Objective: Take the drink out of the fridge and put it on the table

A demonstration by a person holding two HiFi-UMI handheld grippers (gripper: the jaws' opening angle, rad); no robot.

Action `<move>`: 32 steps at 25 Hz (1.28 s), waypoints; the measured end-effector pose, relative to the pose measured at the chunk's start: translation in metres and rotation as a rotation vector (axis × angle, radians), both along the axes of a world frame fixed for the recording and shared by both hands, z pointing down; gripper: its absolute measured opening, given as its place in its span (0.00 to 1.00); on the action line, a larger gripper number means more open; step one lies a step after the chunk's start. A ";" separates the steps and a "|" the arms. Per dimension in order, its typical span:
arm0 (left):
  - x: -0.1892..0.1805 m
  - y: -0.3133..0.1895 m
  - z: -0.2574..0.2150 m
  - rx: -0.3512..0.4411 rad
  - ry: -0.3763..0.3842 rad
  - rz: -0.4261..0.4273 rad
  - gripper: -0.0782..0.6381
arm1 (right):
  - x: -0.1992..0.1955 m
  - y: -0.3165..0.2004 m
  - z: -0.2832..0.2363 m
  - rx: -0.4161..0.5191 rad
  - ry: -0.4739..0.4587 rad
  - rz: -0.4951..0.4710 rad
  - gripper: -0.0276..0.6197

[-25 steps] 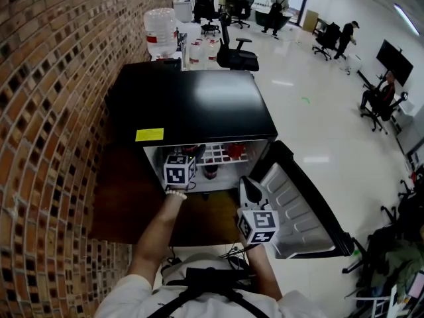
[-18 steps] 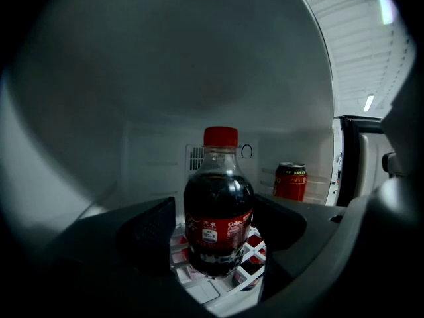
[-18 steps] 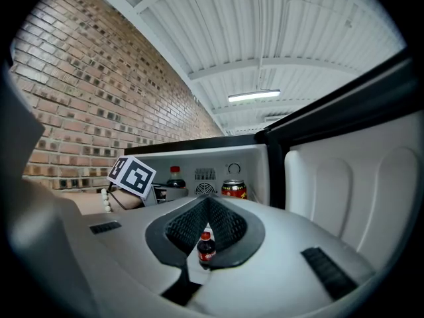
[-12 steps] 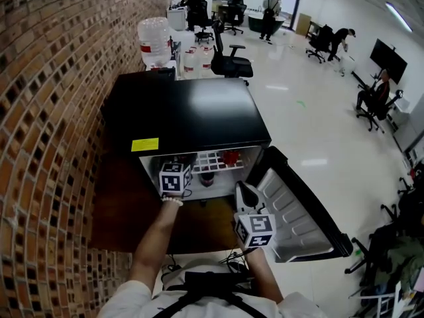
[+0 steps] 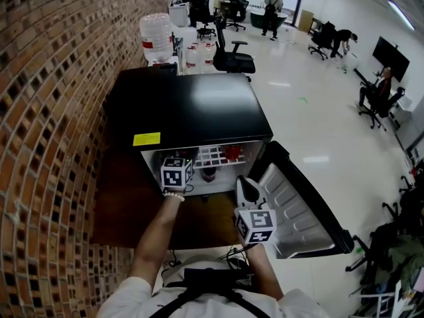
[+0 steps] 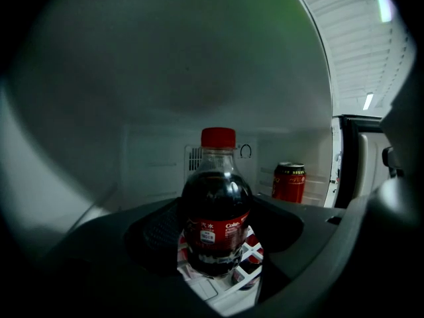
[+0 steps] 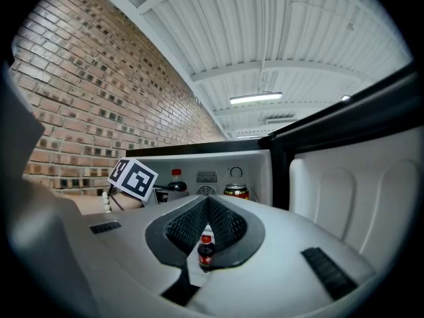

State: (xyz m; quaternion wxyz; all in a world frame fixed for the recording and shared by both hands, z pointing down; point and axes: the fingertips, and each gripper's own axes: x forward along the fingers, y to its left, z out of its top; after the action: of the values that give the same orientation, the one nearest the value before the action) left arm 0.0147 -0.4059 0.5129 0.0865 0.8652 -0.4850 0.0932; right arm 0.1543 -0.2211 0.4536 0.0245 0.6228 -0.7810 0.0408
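Inside the fridge (image 5: 192, 105), on its wire shelf (image 6: 254, 252), our left gripper (image 6: 215, 236) has its jaws clamped on the cola bottle (image 6: 216, 201) at the labelled belly, which we judge right since it looks full, hefty and slick, while the right gripper (image 7: 207, 207) has its jaws closed and empty.

I see a glossy black fridge top (image 5: 192, 108), a rough brick wall (image 5: 46, 111), a clear shiny plastic cola bottle (image 6: 216, 207), a metal can (image 6: 289, 182), a polished floor (image 5: 318, 124)
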 end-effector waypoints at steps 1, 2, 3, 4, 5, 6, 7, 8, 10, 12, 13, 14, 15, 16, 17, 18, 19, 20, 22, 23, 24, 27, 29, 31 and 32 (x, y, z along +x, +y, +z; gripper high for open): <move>0.000 0.004 -0.002 -0.002 0.009 0.003 0.53 | 0.000 0.001 0.000 0.000 0.000 0.000 0.07; 0.000 0.009 -0.005 0.000 0.018 0.007 0.53 | 0.000 0.002 -0.001 0.001 -0.001 0.001 0.07; -0.001 0.015 -0.007 0.003 0.024 0.009 0.53 | 0.000 0.002 -0.001 0.001 -0.002 0.001 0.07; -0.001 0.020 -0.010 0.007 0.028 0.010 0.53 | 0.000 0.003 -0.001 0.000 -0.002 0.001 0.07; -0.002 0.026 -0.011 0.010 0.033 0.011 0.53 | 0.000 0.003 -0.001 0.000 -0.003 0.001 0.06; -0.002 0.031 -0.013 0.011 0.038 0.013 0.53 | -0.001 0.003 -0.002 -0.001 -0.005 0.001 0.07; -0.002 0.037 -0.014 0.012 0.041 0.017 0.53 | -0.001 0.004 -0.002 -0.001 -0.007 0.001 0.07; -0.002 0.043 -0.014 0.012 0.043 0.021 0.53 | -0.001 0.004 -0.002 -0.001 -0.009 0.001 0.07; -0.002 0.053 -0.014 0.010 0.044 0.029 0.53 | -0.003 0.005 -0.002 -0.003 -0.010 0.000 0.07; -0.003 0.064 -0.011 0.005 0.042 0.036 0.53 | -0.006 0.007 -0.002 -0.003 -0.010 -0.005 0.07; -0.004 0.069 -0.009 0.002 0.041 0.039 0.53 | -0.007 0.008 -0.002 -0.003 -0.010 -0.008 0.07; -0.004 0.074 -0.007 0.000 0.040 0.040 0.53 | -0.008 0.009 -0.001 -0.004 -0.010 -0.010 0.07; -0.005 0.079 -0.006 -0.003 0.039 0.041 0.53 | -0.009 0.010 -0.001 -0.006 -0.010 -0.012 0.07; -0.006 0.084 -0.004 -0.006 0.037 0.041 0.53 | -0.010 0.011 0.000 -0.008 -0.010 -0.014 0.07; -0.007 0.088 -0.003 -0.010 0.035 0.042 0.53 | -0.011 0.012 0.000 -0.010 -0.010 -0.017 0.07; -0.007 0.092 -0.001 -0.013 0.034 0.044 0.53 | -0.011 0.013 0.000 -0.010 -0.011 -0.019 0.07; -0.008 0.097 0.000 -0.017 0.034 0.046 0.53 | -0.012 0.014 0.000 -0.010 -0.013 -0.020 0.07; -0.008 0.101 0.002 -0.020 0.034 0.047 0.53 | -0.012 0.015 0.000 -0.010 -0.014 -0.021 0.07; -0.011 0.109 0.006 -0.026 0.037 0.045 0.53 | -0.014 0.017 0.001 -0.010 -0.016 -0.025 0.06; -0.014 0.112 0.008 -0.028 0.039 0.041 0.53 | -0.015 0.018 0.001 -0.010 -0.016 -0.027 0.07; -0.016 0.115 0.010 -0.030 0.040 0.037 0.53 | -0.016 0.019 0.002 -0.011 -0.018 -0.029 0.06; -0.026 0.124 0.018 -0.038 0.036 0.020 0.53 | -0.019 0.021 0.005 -0.016 -0.021 -0.034 0.07; -0.034 0.129 0.025 -0.050 0.032 0.005 0.53 | -0.022 0.021 0.005 -0.019 -0.020 -0.043 0.07; -0.042 0.133 0.032 -0.061 0.030 -0.011 0.53 | -0.025 0.022 0.005 -0.018 -0.020 -0.052 0.07; -0.046 0.135 0.035 -0.066 0.030 -0.018 0.53 | -0.027 0.022 0.005 -0.017 -0.020 -0.053 0.07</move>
State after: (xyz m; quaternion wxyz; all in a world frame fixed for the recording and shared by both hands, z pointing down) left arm -0.0313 -0.2706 0.5479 0.1231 0.8589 -0.4879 0.0954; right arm 0.1277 -0.1996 0.4584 0.0231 0.6011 -0.7970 0.0532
